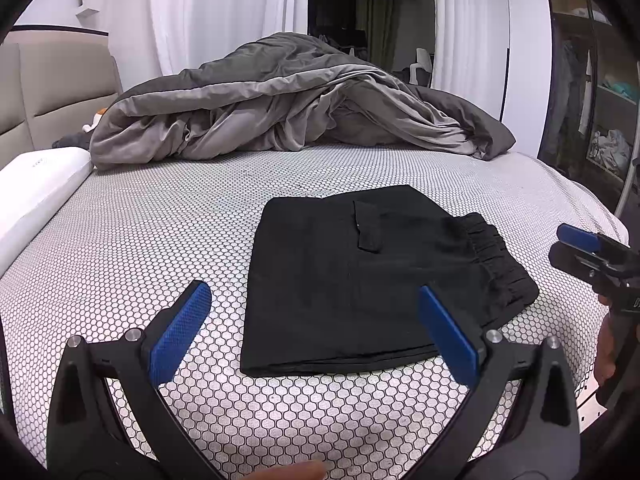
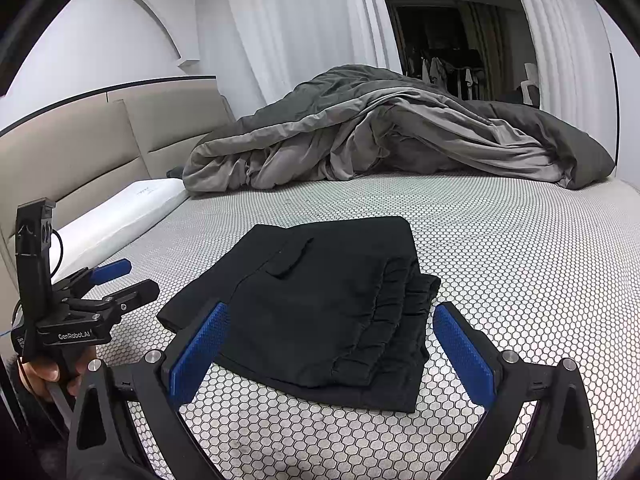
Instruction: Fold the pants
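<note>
The black pants (image 1: 352, 276) lie folded into a compact rectangle on the honeycomb-patterned bed sheet (image 1: 168, 240), pocket flap up and elastic waistband at the right end. My left gripper (image 1: 314, 300) hovers open over their near edge, holding nothing. In the right wrist view the pants (image 2: 320, 312) sit just ahead, with the gathered waistband nearest. My right gripper (image 2: 332, 314) is open around that end without touching the cloth. The left gripper (image 2: 134, 278) also appears at the left of this view, and the right gripper (image 1: 560, 245) at the right edge of the left wrist view.
A crumpled grey duvet (image 1: 288, 112) fills the far part of the bed. A white pillow (image 1: 36, 188) lies along the left side against a beige headboard (image 2: 80, 148). An open wardrobe (image 1: 600, 120) stands at the right. A hand (image 2: 48, 372) grips the left tool.
</note>
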`<control>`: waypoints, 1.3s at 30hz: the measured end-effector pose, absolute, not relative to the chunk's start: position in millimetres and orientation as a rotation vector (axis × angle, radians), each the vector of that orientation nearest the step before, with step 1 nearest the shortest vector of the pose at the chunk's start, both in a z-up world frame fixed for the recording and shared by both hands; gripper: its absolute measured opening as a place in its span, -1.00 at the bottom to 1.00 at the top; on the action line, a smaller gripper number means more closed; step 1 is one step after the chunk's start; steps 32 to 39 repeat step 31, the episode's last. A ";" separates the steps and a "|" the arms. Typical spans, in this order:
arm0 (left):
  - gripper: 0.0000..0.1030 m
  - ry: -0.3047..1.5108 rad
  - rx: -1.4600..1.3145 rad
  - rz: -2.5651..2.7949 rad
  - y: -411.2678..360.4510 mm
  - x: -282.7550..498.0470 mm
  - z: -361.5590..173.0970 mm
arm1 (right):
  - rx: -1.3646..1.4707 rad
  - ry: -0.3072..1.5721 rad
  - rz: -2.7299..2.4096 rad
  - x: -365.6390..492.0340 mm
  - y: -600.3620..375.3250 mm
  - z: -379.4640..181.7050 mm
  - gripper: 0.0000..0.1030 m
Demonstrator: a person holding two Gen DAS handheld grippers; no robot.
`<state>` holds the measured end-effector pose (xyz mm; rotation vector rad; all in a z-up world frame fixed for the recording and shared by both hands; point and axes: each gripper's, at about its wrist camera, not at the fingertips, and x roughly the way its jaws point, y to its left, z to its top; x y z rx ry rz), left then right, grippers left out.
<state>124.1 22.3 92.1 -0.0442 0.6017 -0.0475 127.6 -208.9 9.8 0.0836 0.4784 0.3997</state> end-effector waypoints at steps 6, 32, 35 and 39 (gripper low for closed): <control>0.98 0.596 -0.049 -0.046 26.9 125.2 92.5 | 0.083 0.477 0.398 126.6 -209.2 9.5 1.00; 0.99 0.579 -0.056 -0.045 28.4 121.1 93.5 | 0.075 0.480 0.404 123.5 -214.0 9.1 1.00; 0.99 0.579 -0.056 -0.045 28.4 121.1 93.5 | 0.075 0.480 0.404 123.5 -214.0 9.1 1.00; 0.99 0.579 -0.056 -0.045 28.4 121.1 93.5 | 0.075 0.480 0.404 123.5 -214.0 9.1 1.00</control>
